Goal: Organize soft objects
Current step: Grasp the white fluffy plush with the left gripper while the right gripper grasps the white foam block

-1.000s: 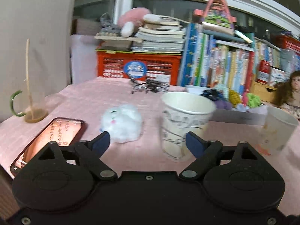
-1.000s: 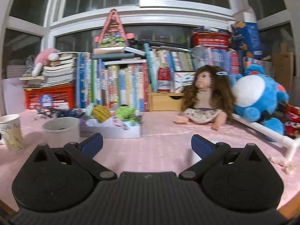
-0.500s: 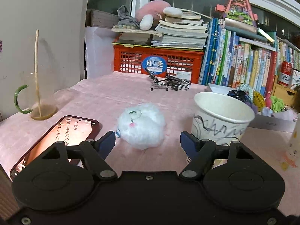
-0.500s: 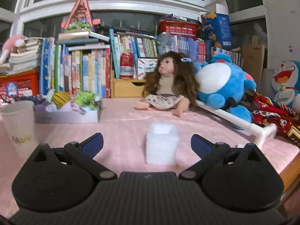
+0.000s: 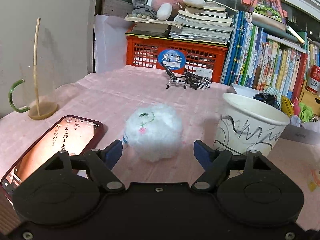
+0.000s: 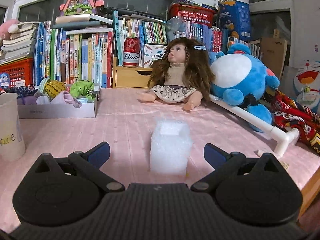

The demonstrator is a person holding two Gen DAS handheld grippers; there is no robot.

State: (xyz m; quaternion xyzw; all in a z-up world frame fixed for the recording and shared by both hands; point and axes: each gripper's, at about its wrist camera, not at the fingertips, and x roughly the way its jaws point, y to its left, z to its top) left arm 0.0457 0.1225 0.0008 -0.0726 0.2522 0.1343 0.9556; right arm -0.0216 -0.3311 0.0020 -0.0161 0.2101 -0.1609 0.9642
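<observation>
- The left gripper (image 5: 158,150) has its blue-padded jaws apart and opening at this moment; the fluffy white pompom ball with a small pink charm (image 5: 154,135) sits on the pink tablecloth (image 5: 124,92) just ahead of the tips, not yet between the pads and untouched.
- The right gripper (image 6: 157,153) also stands wide apart, with the white translucent foam block (image 6: 170,147) upright on the cloth ahead of it, roughly centred between the two tips and free of both.
- Risk on the left: the printed white paper cup (image 5: 250,130) stands close to the right-hand finger. A sideways drift while closing in could clip the cup and tip it, as it looks light and empty.
- The red-cased smartphone with a lit screen (image 5: 54,146) lies just beside the other finger; a low approach could scrape it or push it toward the table edge.
- The pompom is loose fluff, so a shallow pinch would probably catch only fibres and let the ball slip out on lifting.
- Risk on the right: the foam block looks light and tall for its base, so one pad arriving first would likely topple or skate it away instead of trapping it.
- Squeezing the foam too hard could crush or dent it.
- The likely destination seems to be the grey shallow box of soft toys (image 6: 58,110), though that is a guess.
</observation>
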